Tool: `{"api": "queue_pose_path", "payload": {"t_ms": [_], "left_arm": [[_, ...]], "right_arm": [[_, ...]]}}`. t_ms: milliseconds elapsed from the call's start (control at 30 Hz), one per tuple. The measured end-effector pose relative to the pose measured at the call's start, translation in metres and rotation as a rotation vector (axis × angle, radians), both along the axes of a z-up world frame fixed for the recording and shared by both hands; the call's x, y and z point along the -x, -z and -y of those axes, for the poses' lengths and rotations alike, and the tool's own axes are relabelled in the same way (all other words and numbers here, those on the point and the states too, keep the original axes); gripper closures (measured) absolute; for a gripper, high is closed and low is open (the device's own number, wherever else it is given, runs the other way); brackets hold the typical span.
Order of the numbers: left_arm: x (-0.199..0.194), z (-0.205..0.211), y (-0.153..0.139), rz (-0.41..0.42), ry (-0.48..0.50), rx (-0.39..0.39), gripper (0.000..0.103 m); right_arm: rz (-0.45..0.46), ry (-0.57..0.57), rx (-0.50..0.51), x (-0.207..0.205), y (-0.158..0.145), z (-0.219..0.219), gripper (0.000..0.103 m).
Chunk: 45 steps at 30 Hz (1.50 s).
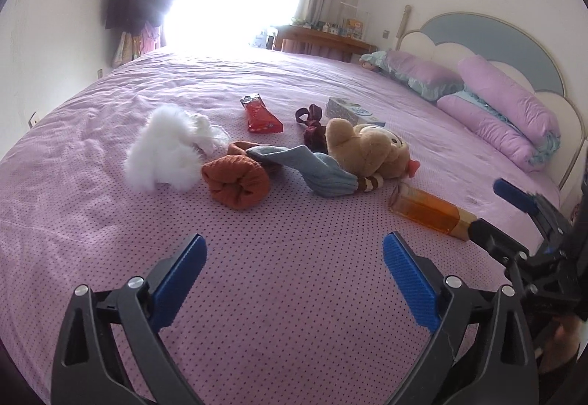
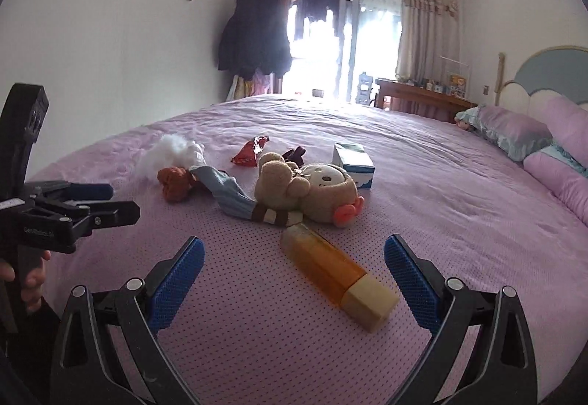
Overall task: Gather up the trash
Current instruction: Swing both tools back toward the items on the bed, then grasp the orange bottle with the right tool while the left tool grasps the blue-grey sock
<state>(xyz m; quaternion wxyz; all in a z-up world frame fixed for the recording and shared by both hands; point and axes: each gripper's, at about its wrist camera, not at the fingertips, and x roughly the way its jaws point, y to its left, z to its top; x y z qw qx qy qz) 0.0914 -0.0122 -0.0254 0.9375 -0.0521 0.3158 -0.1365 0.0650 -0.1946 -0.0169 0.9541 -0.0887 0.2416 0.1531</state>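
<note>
An orange bottle (image 2: 336,271) with a beige cap lies on the purple bed, between the open fingers of my right gripper (image 2: 294,271); it also shows in the left wrist view (image 1: 428,210). A red wrapper (image 1: 261,114) (image 2: 250,151) lies further back. A small tissue box (image 1: 351,111) (image 2: 352,162) stands behind a teddy bear (image 1: 367,147) (image 2: 305,190). My left gripper (image 1: 294,269) is open and empty over bare bedspread, short of a rust sock (image 1: 235,179) and a grey-blue sock (image 1: 316,169).
A white fluffy item (image 1: 165,147) and a maroon cloth (image 1: 312,127) lie among the pile. Purple pillows (image 1: 503,111) and a headboard (image 1: 514,48) are at the right. A wooden desk (image 2: 419,96) and hung dark coats (image 2: 253,33) stand beyond the bed.
</note>
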Motion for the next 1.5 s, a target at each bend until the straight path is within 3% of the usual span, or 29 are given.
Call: {"api": "queue_pose_path", "payload": {"t_ms": [133,267,433,567,800,933,1200,1333,1433,1500], "left_arm": [[-0.014,0.012,0.002,-0.012,0.006,0.005,0.006],[-0.029,0.021,0.005,-0.041,0.024,0.031,0.006],[-0.043,0.03,0.004,-0.056,0.035,0.02,0.006],[-0.049,0.035,0.005,-0.074,0.045,0.024,0.006],[-0.058,0.05,0.008,-0.084,0.058,0.029,0.006],[-0.069,0.056,0.014,-0.111,0.073,0.089,0.006],[-0.105,0.058,0.027,-0.163,-0.065,0.108,0.007],[-0.12,0.048,0.029,-0.179,-0.092,0.17,0.007],[-0.128,0.042,0.03,-0.187,-0.108,0.203,0.015],[-0.128,0.04,0.03,-0.187,-0.105,0.216,0.034]], "right_arm": [[-0.082,-0.098,0.016,-0.033,0.005,0.009,0.012],[-0.214,-0.191,0.02,-0.06,0.018,0.012,0.03],[-0.273,-0.252,0.134,-0.076,0.033,0.002,0.034],[-0.342,-0.289,0.136,-0.087,0.044,-0.001,0.064],[-0.345,-0.226,-0.016,-0.079,0.039,0.019,0.071],[-0.307,-0.192,-0.121,-0.071,0.031,0.038,0.071],[-0.276,-0.176,-0.207,-0.069,0.015,0.062,0.071],[-0.277,-0.172,-0.235,-0.069,0.013,0.068,0.072],[-0.286,-0.157,-0.253,-0.07,0.014,0.073,0.072],[-0.293,-0.152,-0.27,-0.07,0.015,0.075,0.071]]}}
